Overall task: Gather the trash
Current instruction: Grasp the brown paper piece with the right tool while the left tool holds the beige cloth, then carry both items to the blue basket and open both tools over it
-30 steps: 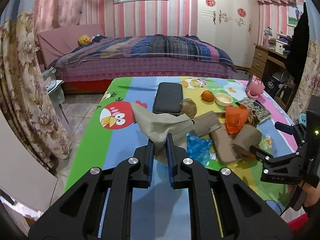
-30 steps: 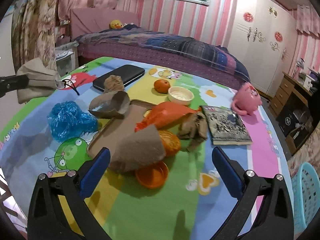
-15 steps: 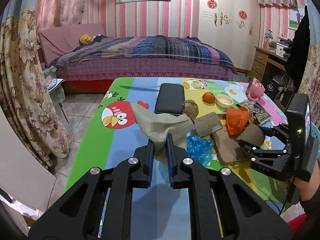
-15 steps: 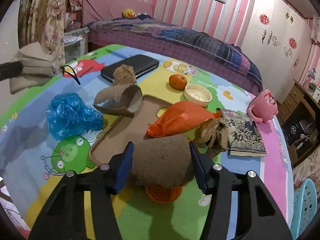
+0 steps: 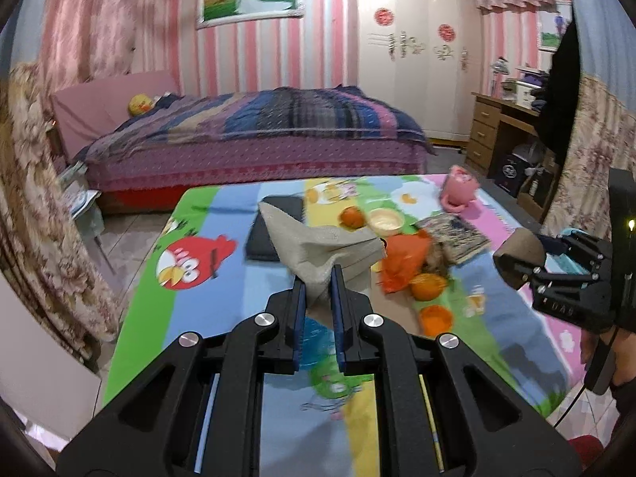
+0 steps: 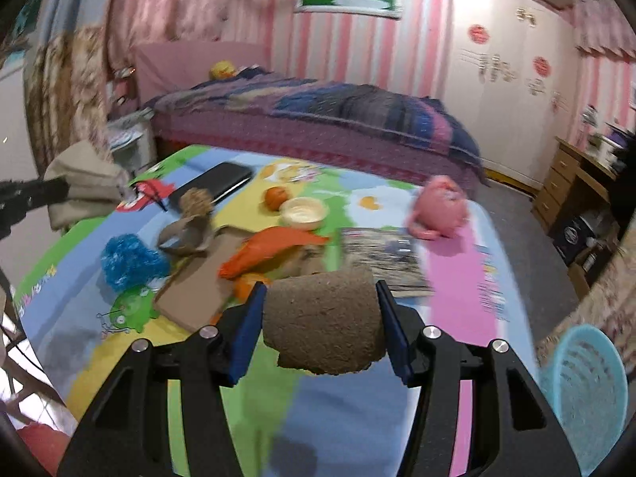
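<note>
My left gripper (image 5: 318, 278) is shut on a crumpled beige paper (image 5: 314, 242) and holds it above the cartoon-print table (image 5: 238, 306). My right gripper (image 6: 320, 298) is shut on a rough brown pulp cup piece (image 6: 322, 326), which hangs off the table with both pads against its sides. In the left wrist view that same brown piece (image 5: 516, 252) shows at the far right. On the table lie a blue plastic wad (image 6: 127, 258), an orange plastic bag (image 6: 270, 246), a brown cardboard sheet (image 6: 198, 290) and a torn cardboard cup (image 6: 187, 234).
A teal basket (image 6: 584, 377) stands on the floor beyond the table's right edge. A pink mug (image 6: 437, 206), a book (image 6: 381, 258), a small bowl (image 6: 304, 210), an orange (image 6: 276, 196) and a black case (image 6: 214, 183) sit on the table. A bed lies behind.
The right gripper closed on the brown pulp piece and lifted it off the table. Both grippers rose and drew back; the left kept its hold on the beige paper.
</note>
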Action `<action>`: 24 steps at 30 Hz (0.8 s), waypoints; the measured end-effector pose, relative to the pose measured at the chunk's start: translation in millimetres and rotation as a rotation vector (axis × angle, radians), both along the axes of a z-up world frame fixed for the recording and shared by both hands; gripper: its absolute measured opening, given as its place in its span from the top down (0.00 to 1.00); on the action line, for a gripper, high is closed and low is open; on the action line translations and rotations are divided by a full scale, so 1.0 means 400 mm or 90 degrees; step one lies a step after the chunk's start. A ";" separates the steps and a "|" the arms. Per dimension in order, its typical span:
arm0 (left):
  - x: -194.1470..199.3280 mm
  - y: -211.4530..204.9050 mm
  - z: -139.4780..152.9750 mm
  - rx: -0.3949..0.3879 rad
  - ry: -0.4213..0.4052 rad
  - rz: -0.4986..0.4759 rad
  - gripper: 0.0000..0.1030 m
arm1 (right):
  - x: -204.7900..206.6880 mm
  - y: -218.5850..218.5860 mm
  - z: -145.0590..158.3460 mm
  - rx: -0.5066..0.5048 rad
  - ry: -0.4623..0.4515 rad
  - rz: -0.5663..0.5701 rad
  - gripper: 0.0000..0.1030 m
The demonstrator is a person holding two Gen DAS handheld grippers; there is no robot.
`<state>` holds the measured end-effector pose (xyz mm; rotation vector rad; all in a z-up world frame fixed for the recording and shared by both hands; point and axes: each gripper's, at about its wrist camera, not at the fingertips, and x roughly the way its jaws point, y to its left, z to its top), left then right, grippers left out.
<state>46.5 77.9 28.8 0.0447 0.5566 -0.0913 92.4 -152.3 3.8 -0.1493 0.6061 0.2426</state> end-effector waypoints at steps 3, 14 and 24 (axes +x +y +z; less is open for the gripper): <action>-0.011 -0.049 0.019 0.001 -0.007 -0.018 0.90 | -0.035 -0.082 0.034 0.016 -0.015 -0.039 0.47; -0.036 -0.272 0.058 0.013 -0.031 -0.116 0.90 | -0.149 -0.373 0.138 0.034 -0.065 -0.189 0.47; -0.033 -0.419 0.061 0.003 -0.029 -0.186 0.90 | -0.174 -0.508 0.181 0.038 -0.085 -0.266 0.47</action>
